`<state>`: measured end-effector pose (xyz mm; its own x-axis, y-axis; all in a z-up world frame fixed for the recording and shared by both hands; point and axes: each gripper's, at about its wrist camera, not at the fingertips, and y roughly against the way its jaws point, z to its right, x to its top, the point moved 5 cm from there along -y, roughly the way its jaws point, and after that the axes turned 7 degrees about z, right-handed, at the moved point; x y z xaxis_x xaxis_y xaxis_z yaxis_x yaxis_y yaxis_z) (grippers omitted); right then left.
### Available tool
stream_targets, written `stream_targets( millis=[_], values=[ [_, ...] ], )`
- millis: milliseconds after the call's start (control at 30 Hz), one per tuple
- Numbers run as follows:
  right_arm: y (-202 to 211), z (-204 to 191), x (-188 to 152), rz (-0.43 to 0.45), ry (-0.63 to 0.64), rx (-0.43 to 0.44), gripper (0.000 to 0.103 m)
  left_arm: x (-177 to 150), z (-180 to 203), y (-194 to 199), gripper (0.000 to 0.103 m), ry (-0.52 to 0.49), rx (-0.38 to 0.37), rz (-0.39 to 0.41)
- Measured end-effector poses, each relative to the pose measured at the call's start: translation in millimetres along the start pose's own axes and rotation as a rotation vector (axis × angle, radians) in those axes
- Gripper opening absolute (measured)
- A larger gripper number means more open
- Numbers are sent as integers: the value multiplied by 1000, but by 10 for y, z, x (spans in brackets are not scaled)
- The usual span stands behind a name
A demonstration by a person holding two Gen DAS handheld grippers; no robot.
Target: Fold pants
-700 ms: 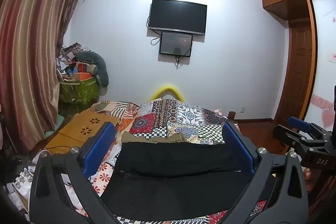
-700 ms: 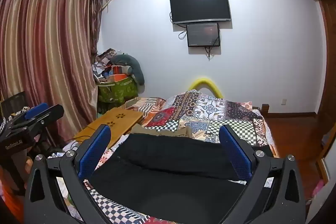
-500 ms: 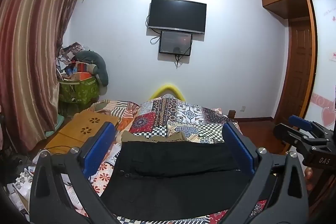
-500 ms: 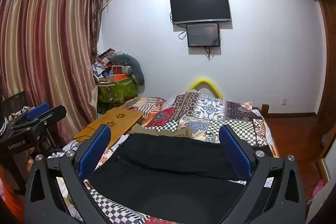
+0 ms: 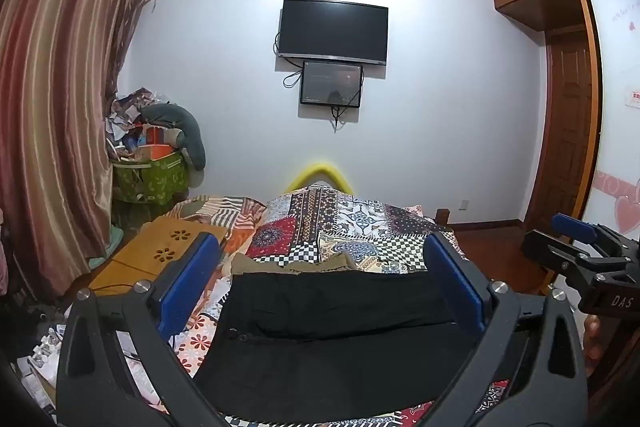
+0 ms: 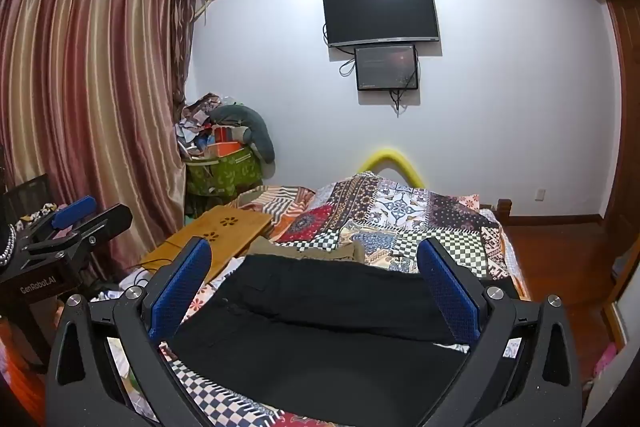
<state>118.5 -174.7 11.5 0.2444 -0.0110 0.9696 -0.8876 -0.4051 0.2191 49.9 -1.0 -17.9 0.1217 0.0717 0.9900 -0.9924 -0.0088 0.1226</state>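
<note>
Black pants [image 5: 340, 339] lie spread flat across the near end of the bed [image 5: 352, 223], on the patchwork quilt, a lengthwise crease showing; flat so edges can be reached. Left claw [image 5: 320, 283] and right claw [image 6: 316, 283] both hover above the cloth, jaws wide apart, gripping nothing. Held level and side by side, probably to take two points at once. A tan garment [image 5: 296, 265] lies just beyond.
</note>
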Motion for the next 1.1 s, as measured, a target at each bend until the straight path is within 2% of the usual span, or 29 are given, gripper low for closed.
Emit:
stream_targets(
  millis=[1100],
  values=[
    [21, 133, 82, 9, 3, -8, 102, 0, 14, 30, 103, -10, -7, 15]
  ],
)
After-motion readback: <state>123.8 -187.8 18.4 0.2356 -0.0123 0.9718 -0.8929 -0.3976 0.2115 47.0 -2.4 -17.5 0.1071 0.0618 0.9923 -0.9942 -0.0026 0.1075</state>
